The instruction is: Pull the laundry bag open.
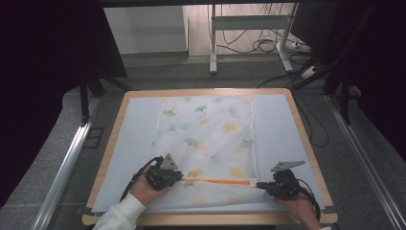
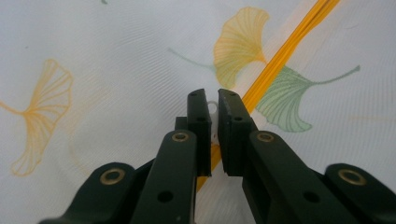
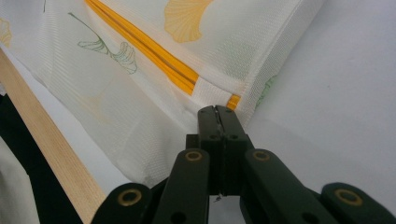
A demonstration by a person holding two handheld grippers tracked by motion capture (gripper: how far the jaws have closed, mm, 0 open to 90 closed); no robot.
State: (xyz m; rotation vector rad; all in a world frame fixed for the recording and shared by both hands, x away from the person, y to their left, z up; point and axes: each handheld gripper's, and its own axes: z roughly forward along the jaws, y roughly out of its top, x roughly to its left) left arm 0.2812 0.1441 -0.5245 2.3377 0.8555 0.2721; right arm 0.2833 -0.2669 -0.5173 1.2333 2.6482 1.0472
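Note:
A white mesh bag (image 1: 206,139) printed with green and yellow ginkgo leaves lies flat on the table. An orange zipper (image 1: 220,181) runs across it near the front. My left gripper (image 1: 181,178) sits at the zipper's left end. In the left gripper view its jaws (image 2: 212,100) stand almost together, with a small white zipper pull (image 2: 213,108) pinched between the tips beside the orange zipper (image 2: 280,53). My right gripper (image 1: 260,184) is at the zipper's right end. Seen in the right gripper view, it (image 3: 217,112) is shut on the bag's edge just below the zipper's end (image 3: 233,101).
The bag rests on a pale mat (image 1: 134,139) covering a wooden-rimmed table (image 1: 306,139). The table's front edge (image 3: 51,149) runs close to my right gripper. Metal rails, table legs and cables lie on the floor beyond the table.

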